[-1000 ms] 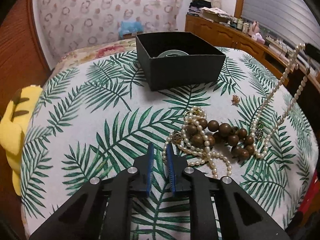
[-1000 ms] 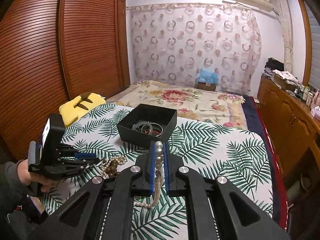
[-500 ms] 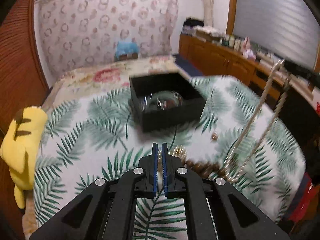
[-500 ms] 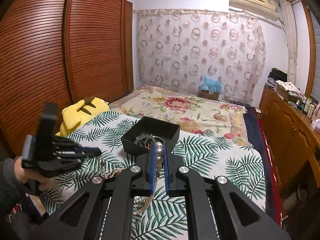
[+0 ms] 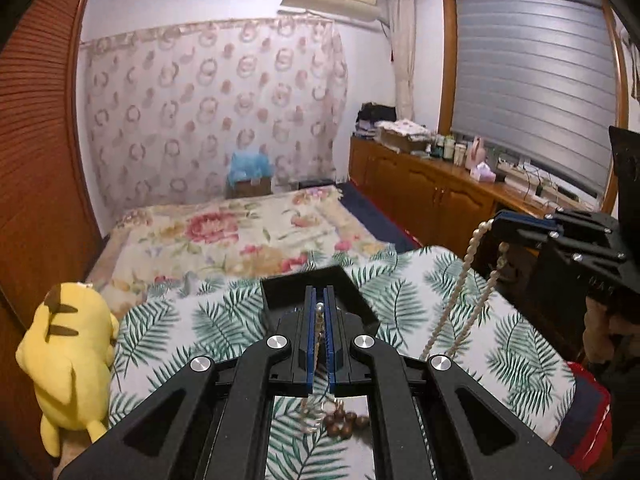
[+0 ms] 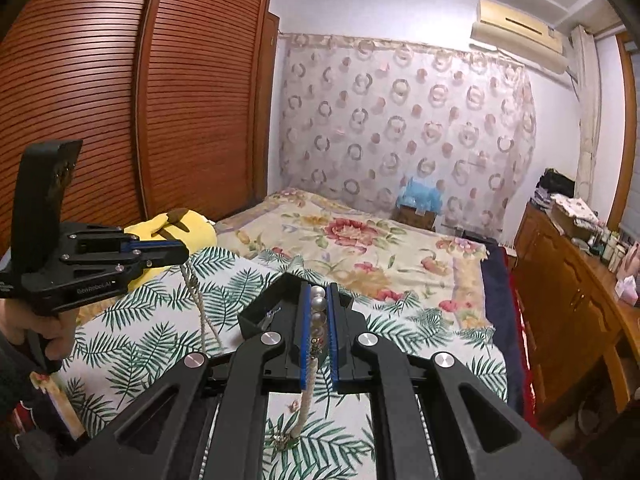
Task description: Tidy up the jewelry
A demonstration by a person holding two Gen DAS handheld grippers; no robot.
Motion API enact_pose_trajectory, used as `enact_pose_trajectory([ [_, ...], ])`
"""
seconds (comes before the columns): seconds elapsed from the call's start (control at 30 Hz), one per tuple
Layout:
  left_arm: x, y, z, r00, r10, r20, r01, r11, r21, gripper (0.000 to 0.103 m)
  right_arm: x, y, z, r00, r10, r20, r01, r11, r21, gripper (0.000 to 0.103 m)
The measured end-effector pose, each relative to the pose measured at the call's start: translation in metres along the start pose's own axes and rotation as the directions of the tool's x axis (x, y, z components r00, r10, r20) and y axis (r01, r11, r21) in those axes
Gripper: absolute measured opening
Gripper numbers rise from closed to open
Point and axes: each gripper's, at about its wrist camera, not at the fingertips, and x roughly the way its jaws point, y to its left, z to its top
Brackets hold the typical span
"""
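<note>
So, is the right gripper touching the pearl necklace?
Touching. In the right wrist view the right gripper is closed on the pearl necklace, with beads pinched between its blue pads.

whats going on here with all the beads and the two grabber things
A person is sorting jewelry on a leaf-print cloth, holding a gripper in each hand. The right gripper is shut on a pearl necklace, which hangs from it in a loop. The left gripper is shut on another pearl strand, with brown wooden beads dangling underneath. The black box sits just beyond, so the pieces look headed there.
</note>
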Motion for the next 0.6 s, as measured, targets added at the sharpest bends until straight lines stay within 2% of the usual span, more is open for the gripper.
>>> enact_pose_trajectory([
  [0.37,-0.005,-0.003,0.042,0.997,0.001,0.079,-0.003,1.0,0.029,0.003,0.014,-0.009,0.039,0.999,-0.015,0.037,0.017,0.999,-0.032,0.009],
  [0.6,0.012,0.009,0.064,0.995,0.0,0.101,-0.001,1.0,0.007,0.003,0.032,-0.021,0.058,0.999,0.002,0.053,-0.001,1.0,-0.031,0.009],
])
